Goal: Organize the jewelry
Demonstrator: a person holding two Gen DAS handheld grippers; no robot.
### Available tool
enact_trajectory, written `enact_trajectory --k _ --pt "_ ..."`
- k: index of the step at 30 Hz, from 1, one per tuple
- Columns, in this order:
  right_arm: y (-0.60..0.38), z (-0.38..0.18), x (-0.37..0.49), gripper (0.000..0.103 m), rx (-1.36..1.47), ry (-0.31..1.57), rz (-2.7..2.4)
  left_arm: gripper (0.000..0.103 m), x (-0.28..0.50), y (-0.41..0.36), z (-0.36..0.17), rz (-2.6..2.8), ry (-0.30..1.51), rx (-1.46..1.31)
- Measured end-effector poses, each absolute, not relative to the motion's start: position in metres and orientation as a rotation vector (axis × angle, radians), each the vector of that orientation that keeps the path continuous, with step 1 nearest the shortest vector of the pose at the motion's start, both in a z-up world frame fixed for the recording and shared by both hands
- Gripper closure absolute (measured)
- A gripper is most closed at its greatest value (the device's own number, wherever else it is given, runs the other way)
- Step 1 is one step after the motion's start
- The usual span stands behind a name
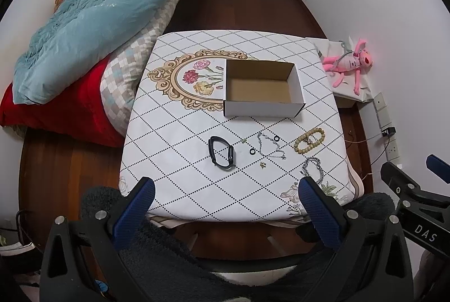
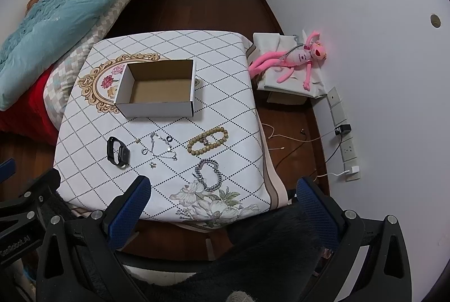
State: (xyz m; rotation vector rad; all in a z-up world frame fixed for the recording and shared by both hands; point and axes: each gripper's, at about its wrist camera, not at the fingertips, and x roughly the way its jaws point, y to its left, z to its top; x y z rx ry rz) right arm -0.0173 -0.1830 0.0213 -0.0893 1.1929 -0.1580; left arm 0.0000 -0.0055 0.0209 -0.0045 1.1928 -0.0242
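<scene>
An open, empty cardboard box (image 1: 263, 89) (image 2: 157, 89) stands mid-table. In front of it lie a black smart band (image 1: 221, 152) (image 2: 118, 152), a thin silver chain (image 1: 271, 146) (image 2: 163, 147), two small black rings (image 1: 252, 151) (image 1: 278, 138), a small gold piece (image 1: 263, 165) (image 2: 153, 164), a wooden bead bracelet (image 1: 309, 144) (image 2: 208, 144) and a heavy silver link bracelet (image 1: 313, 168) (image 2: 209, 175). My left gripper (image 1: 225, 189) is open and empty, held above the table's near edge. My right gripper (image 2: 223, 189) is open and empty too, near the silver link bracelet.
The table (image 1: 180, 181) wears a white diamond-pattern cloth. A bed with a blue quilt (image 1: 84, 20) lies to the left. A pink plush toy (image 2: 298, 60) lies on a low stand at the right, with wall sockets and cables (image 2: 343, 150) beside it.
</scene>
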Motion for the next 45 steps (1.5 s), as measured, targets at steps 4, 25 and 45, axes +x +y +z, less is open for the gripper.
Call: enact_trajectory --k 4,25,45 --pt "-0.1831 0.0224 -0.0163 0.000 -0.090 1.192 -0.158 0.000 0.0003 -0.0063 0.0215 -0.025 1.191 -0.005" --pt "-0.1820 0.0254 -0.0136 0.000 -0.091 1.191 -0.159 0.000 0.0007 -0.0071 0.0241 -0.024 1.186 -0.006" --pt "-0.1820 0.0296 -0.0143 0.000 -0.090 1.174 -0.157 0.000 0.0045 -0.0109 0.0299 -0.032 1.172 -0.008"
